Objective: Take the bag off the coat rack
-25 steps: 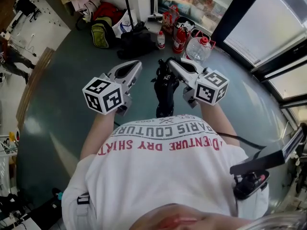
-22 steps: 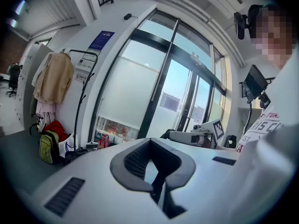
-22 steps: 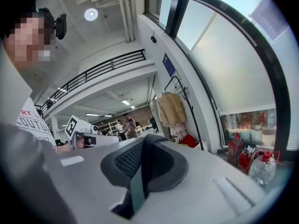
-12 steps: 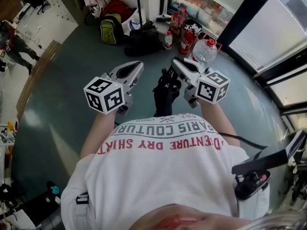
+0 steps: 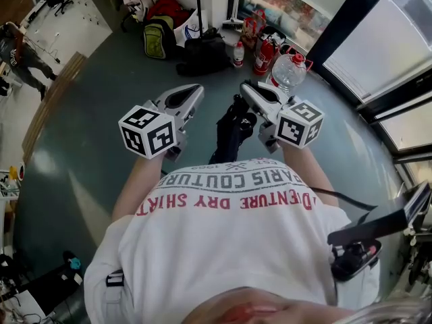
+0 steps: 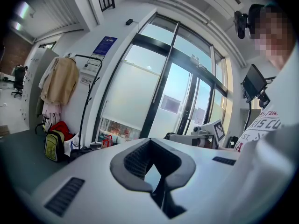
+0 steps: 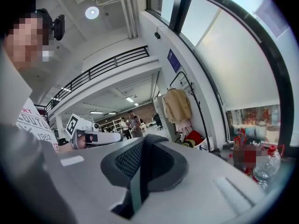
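Observation:
A black bag (image 5: 229, 130) hangs below my right gripper (image 5: 247, 88), between the two grippers and in front of the person's body. In the right gripper view a grey-green strap (image 7: 134, 185) runs between the jaws of my right gripper (image 7: 147, 141), which is shut on it. My left gripper (image 5: 192, 90) is held level beside it, apart from the bag. In the left gripper view my left gripper (image 6: 150, 144) is shut with nothing in it. The black coat rack (image 6: 88, 94) stands by the window wall with a beige coat (image 6: 60, 80) on it, some way ahead.
At the rack's foot lie a yellow-green backpack (image 5: 156, 38), a black bag (image 5: 202, 56) and a red bag (image 5: 169, 9). Fire extinguishers (image 5: 264, 52) and a water jug (image 5: 289, 71) stand by the glass wall. A person (image 5: 20, 49) is far off at the left.
Both grippers and the hanging bag keep the same pose before the body. The things on the floor have slid slightly right and down in the head view.

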### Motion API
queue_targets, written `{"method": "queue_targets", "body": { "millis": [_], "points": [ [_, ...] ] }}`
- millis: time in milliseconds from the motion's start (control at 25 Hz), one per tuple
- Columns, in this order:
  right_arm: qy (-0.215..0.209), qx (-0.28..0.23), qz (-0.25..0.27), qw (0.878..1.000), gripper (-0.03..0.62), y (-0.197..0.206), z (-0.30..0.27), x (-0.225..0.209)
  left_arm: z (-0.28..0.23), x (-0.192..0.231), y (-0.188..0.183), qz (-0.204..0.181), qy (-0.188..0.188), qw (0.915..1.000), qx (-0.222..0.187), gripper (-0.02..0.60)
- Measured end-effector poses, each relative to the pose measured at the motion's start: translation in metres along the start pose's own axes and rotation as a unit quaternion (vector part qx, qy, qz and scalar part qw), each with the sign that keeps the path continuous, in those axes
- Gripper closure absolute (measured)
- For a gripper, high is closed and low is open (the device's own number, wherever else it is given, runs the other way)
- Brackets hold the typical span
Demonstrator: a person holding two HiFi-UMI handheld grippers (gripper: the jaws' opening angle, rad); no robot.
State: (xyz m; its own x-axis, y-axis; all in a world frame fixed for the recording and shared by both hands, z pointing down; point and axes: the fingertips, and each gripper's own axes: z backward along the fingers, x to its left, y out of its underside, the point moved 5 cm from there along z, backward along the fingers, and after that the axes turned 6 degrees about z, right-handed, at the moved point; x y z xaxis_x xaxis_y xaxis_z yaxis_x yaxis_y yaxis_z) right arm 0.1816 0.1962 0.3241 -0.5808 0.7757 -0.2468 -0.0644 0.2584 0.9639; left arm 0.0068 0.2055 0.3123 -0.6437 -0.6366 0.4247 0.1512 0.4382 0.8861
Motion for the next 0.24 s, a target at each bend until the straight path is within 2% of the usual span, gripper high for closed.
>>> {"method": "queue_targets", "body": {
  "millis": [240],
  "points": [
    [0.004, 0.001, 0.0, 1.0, 0.579, 0.0071, 0.0085, 0.0048, 0.0051, -0.0081, 0.0096, 0.0, 0.001, 1.0, 0.001, 0.58]
  ]
}}
